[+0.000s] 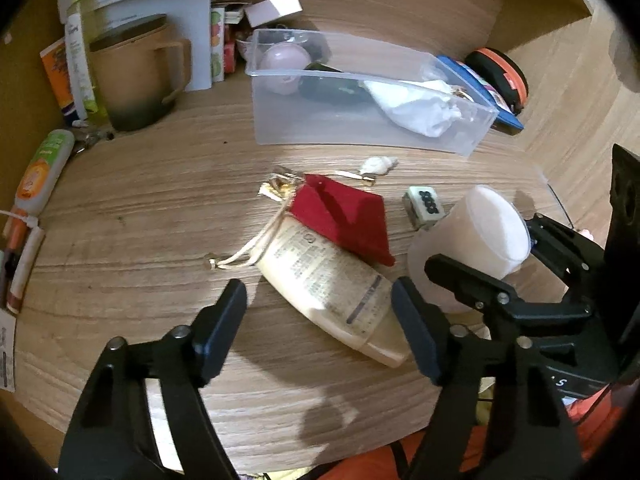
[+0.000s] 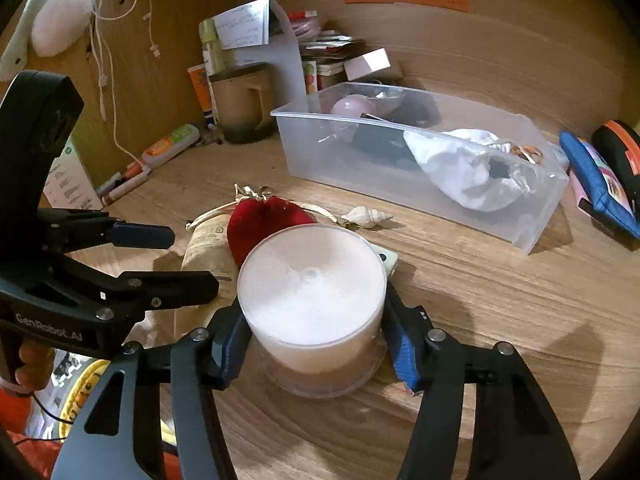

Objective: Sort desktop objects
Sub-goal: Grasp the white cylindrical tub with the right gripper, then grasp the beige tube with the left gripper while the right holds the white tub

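Now, right gripper (image 2: 316, 340) closed around a white-lidded jar (image 2: 314, 280); both pads press its clear sides, jar standing upright on the desk (image 2: 500, 300). From the left wrist view the same jar (image 1: 480, 236) shows at right, right gripper (image 1: 516, 264) clamped on it.

Left gripper (image 1: 320, 328) wide open, holding nothing, hovering above a cream tube (image 1: 332, 284) that lies flat, cap end towards the camera. Seen from the right wrist, left gripper (image 2: 192, 260) sits just left of the jar, fingers apart.

Red pouch (image 1: 344, 220) lies over the tube's far end, drawstring (image 1: 248, 252) trailing left. Tile (image 1: 424, 204) with dark dots, just beside the jar, touching or nearly so; cannot tell which. Small shell (image 2: 366, 216) beyond the pouch, near the bin.

Clear bin (image 2: 532, 236) farther back, open top. Inside: pink ball (image 2: 354, 108) at the far end, dark object mid-bin, white cloth bag (image 2: 460, 176) at the near end.

Brown mug (image 1: 136, 76) back left, upright, handle to the right. Blue pouch (image 2: 596, 184) and a black-orange case (image 2: 618, 148) right of the bin. Markers (image 2: 124, 184) and a glue stick (image 2: 172, 144) along the back wall at left.
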Demonstrator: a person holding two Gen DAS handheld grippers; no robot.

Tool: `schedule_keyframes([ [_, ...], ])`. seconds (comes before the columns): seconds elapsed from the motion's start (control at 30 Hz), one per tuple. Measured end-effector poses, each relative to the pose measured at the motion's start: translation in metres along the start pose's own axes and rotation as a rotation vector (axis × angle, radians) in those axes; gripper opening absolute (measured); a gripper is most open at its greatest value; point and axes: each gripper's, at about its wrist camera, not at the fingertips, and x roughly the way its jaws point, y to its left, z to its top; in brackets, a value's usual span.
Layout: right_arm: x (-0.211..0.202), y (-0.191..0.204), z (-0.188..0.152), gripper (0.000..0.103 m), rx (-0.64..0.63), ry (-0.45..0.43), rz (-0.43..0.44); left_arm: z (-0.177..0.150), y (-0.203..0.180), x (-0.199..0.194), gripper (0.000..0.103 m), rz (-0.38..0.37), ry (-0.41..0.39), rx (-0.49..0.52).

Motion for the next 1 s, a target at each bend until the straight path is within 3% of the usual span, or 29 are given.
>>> schedule_keyframes([
  [0.07,-0.004,-0.003,0.0,0.055,0.01,-0.008,-0.003,0.001,-0.005,0.0,0.061,-0.006,0.002,0.014],
  [0.2,-0.02,-0.01,0.006,0.055,0.021,-0.042,0.002,0.003,-0.015,0.002,0.058,0.014,0.004,0.042],
  [0.33,-0.04,-0.018,0.012,0.055,0.032,-0.085,0.004,0.006,-0.017,0.011,0.054,-0.025,0.043,0.034],
  [0.37,-0.046,-0.021,0.014,0.055,0.034,-0.097,0.0,0.006,-0.02,0.015,0.049,-0.024,0.059,0.044],
  [0.5,-0.059,-0.032,0.016,0.055,0.04,-0.125,-0.025,0.008,-0.039,0.027,0.043,0.091,0.071,0.135],
  [0.7,-0.073,-0.049,0.01,0.055,0.053,-0.146,-0.055,0.019,-0.042,0.03,0.04,0.13,0.066,0.154],
  [0.87,-0.072,-0.067,0.003,0.055,0.083,-0.134,-0.071,0.021,-0.056,0.015,0.027,0.163,0.014,0.22],
  [1.0,-0.068,-0.079,-0.002,0.055,0.108,-0.12,-0.072,0.023,-0.067,0.024,0.026,0.172,0.037,0.263],
])
